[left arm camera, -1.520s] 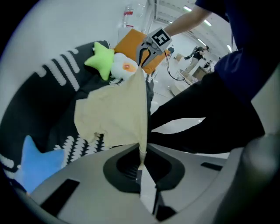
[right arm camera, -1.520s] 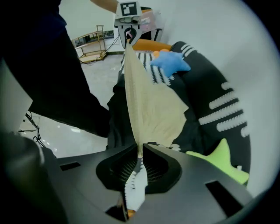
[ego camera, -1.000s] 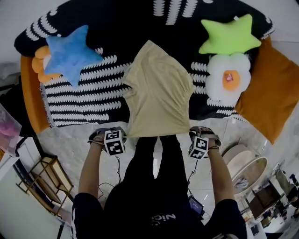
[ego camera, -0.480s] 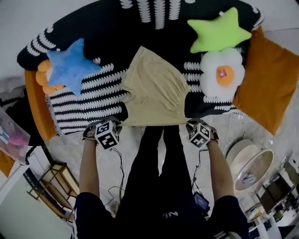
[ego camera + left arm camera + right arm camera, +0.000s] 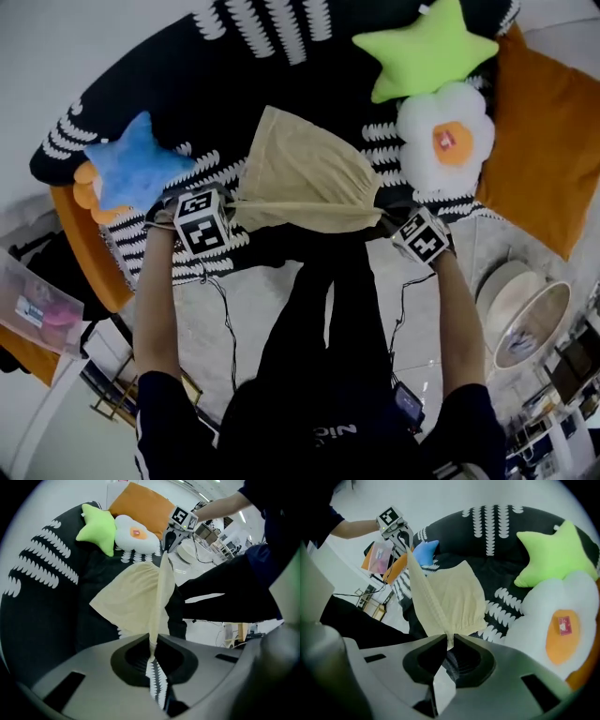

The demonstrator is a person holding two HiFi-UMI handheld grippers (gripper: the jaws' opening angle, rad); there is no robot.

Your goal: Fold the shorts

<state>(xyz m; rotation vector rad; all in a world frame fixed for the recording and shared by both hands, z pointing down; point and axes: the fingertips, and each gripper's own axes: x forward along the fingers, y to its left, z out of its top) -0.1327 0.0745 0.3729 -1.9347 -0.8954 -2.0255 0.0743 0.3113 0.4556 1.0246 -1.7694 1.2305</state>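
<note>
The shorts [image 5: 305, 178] are pinched at 2 corners of 1 edge: 1 by the closed jaws of the left gripper [image 5: 152, 654], 1 by those of the right gripper [image 5: 449, 641]. That edge is stretched between the jaws above the near rim of the black patterned cover [image 5: 225, 94]; the rest slopes away onto the cover. Both grippers are pointed steeply down. A carry across the cover is judged next.

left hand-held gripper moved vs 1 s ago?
Yes. The left hand-held gripper, shut on the shorts, went from over the floor to over the striped blanket, nearer the blue star pillow.
</note>
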